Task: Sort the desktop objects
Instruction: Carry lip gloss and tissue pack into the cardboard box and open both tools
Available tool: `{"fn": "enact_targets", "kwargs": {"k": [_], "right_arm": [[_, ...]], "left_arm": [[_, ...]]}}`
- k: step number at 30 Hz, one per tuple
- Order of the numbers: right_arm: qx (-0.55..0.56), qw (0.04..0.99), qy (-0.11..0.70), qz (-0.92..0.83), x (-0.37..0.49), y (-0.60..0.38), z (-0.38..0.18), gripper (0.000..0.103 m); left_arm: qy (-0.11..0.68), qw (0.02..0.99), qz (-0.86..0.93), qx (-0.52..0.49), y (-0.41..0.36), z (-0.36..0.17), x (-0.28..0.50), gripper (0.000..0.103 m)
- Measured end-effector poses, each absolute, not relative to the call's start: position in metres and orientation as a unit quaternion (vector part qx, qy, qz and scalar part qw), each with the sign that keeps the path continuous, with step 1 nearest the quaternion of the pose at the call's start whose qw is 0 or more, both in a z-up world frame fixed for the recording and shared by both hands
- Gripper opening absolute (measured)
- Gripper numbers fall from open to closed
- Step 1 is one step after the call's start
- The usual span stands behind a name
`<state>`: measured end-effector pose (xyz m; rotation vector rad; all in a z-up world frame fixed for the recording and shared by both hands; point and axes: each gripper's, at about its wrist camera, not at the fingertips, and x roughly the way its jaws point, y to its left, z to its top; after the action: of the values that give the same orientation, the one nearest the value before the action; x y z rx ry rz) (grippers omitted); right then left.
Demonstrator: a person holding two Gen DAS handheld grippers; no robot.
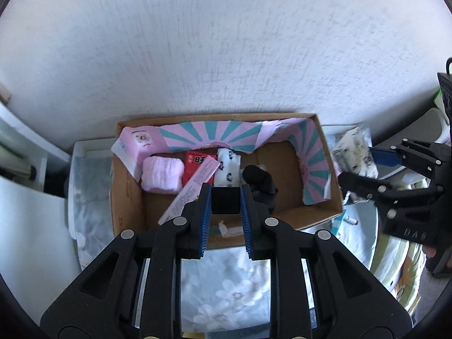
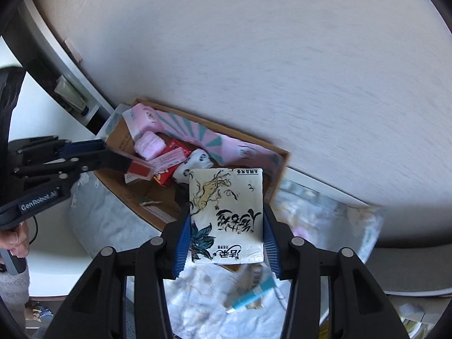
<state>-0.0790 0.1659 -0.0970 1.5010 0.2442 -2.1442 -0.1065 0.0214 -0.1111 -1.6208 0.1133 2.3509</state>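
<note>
A white textured wall (image 1: 226, 42) backs a surface draped in a floral cloth (image 1: 226, 282), on which an open cardboard box (image 1: 127, 197) lined with pink-and-teal paper stands against the wall. Already inside lie a pink folded cloth (image 1: 162, 176), a red packet (image 1: 195, 166), a long pink box (image 1: 192, 189), a white panda-print roll (image 1: 227, 171) and a black object (image 1: 260, 182). The left gripper (image 1: 226, 200) is clamped on a small red block (image 2: 138, 171), seen dark from behind in its own view, held above the box interior. The right gripper (image 2: 226, 220) clasps an illustrated tissue pack (image 2: 226, 212) just beside the box's right end. Sorting appears well advanced; both held items await placing, and a teal pen (image 2: 251, 296) lies on the cloth.
</note>
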Motion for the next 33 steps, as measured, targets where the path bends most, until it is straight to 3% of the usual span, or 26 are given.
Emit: {"fn": "enact_targets", "kwargs": {"k": [22,23,25,26,27,28,31,32,33], "right_arm": [[0.610,0.249,0.129,-0.742,-0.113,0.064,-0.177,0.043],[0.611,0.250,0.129,-0.740,-0.114,0.063,-0.178,0.043],[0.613,0.255,0.129,-0.737,-0.113,0.061,-0.180,0.045],[0.613,0.254,0.126,-0.737,-0.114,0.061,-0.180,0.056],[0.614,0.252,0.122,-0.738,-0.114,0.062,-0.180,0.066],[0.615,0.251,0.116,-0.739,-0.114,0.064,-0.179,0.085],[0.611,0.253,0.095,-0.745,-0.113,0.073,-0.175,0.095],[0.613,0.253,0.089,-0.743,-0.113,0.075,-0.174,0.103],[0.617,0.255,0.082,-0.740,-0.112,0.078,-0.174,0.103]], "left_arm": [[0.069,0.186,0.787,-0.584,-0.007,-0.160,-0.156,0.018],[0.068,0.191,0.789,-0.580,-0.006,-0.159,-0.157,0.021],[0.063,0.202,0.785,-0.582,-0.006,-0.157,-0.160,0.060],[0.062,0.198,0.783,-0.587,-0.006,-0.157,-0.161,0.094],[0.058,0.199,0.781,-0.588,-0.008,-0.156,-0.161,0.103],[0.052,0.205,0.783,-0.585,-0.010,-0.153,-0.161,0.103],[0.046,0.209,0.790,-0.575,-0.015,-0.144,-0.160,0.103],[0.046,0.210,0.791,-0.573,-0.016,-0.142,-0.160,0.103],[0.044,0.215,0.792,-0.570,-0.017,-0.139,-0.159,0.103]]}}
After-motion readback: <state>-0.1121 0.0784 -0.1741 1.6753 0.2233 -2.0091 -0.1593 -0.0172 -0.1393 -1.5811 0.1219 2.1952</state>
